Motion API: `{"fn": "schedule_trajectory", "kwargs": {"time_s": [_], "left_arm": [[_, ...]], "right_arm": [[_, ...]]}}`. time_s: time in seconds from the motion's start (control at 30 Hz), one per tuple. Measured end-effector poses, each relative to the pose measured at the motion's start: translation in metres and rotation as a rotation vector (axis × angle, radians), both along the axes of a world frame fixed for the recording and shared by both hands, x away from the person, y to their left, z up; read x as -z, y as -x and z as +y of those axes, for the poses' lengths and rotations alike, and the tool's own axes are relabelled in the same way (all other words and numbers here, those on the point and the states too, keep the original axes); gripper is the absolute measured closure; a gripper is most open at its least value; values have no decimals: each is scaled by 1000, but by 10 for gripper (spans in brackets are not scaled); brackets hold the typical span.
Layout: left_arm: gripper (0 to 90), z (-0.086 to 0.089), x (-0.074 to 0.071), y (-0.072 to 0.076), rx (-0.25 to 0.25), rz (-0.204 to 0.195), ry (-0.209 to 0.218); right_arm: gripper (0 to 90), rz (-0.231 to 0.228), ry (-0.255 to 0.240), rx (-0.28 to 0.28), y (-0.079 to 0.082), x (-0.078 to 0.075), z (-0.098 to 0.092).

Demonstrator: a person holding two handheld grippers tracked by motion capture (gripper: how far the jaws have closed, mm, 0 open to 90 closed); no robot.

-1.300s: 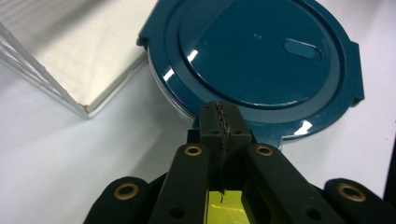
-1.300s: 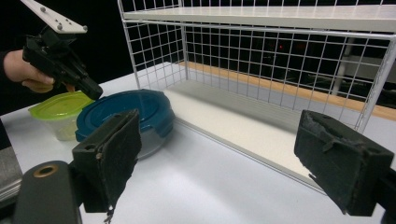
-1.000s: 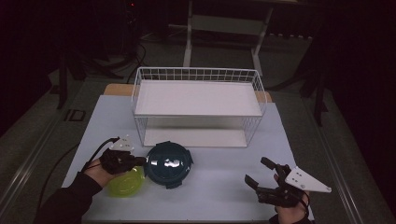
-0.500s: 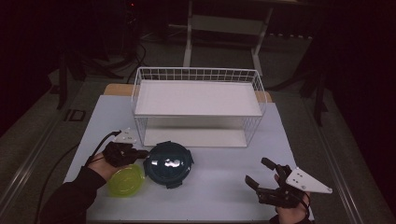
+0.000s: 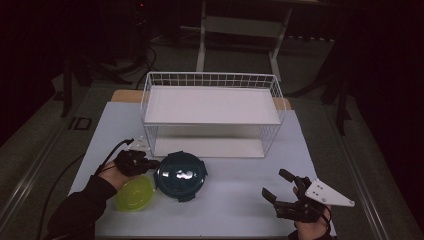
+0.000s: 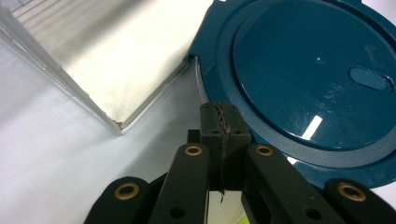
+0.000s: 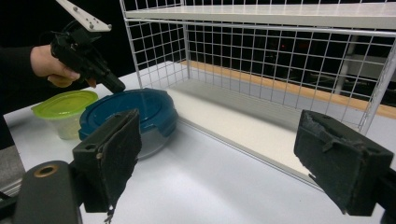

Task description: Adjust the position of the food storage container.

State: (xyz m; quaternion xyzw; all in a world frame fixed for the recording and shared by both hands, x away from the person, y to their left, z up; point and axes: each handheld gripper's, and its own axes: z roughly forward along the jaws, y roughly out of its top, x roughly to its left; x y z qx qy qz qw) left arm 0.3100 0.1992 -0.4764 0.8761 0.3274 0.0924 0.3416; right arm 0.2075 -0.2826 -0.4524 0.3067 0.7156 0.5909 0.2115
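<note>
Closed jaws at the blue lid's rim, right gripper waiting wide

Nearest the camera, the right gripper [image 5: 286, 194] is held wide open and empty above the table [image 5: 235, 200]. Farther in, the left gripper [image 5: 150, 164] is pressed shut on nothing, its tip touching the blue container [image 5: 180, 175] beside the green container [image 5: 134, 194] before the wire shelf [image 5: 212, 107]. A nudge is best kept low and gentle.

No readable text, labels, brands or numbers anywhere.
</note>
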Motion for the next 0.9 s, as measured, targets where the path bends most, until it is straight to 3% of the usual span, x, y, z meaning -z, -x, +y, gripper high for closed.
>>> {"fn": "schedule_trajectory", "kwargs": {"time_s": [0.33, 0.6, 0.77, 0.9], "left_arm": [[891, -19, 0, -5, 17, 0, 3], [892, -39, -1, -6, 70, 10, 3], [891, -40, 0, -7, 80, 15, 22], [890, -35, 1, 2, 102, 19, 18]], "right_arm": [[145, 0, 4, -2, 0, 0, 1], [145, -2, 3, -2, 0, 0, 1], [145, 1, 0, -1, 0, 0, 1], [145, -1, -2, 1, 0, 0, 0]]}}
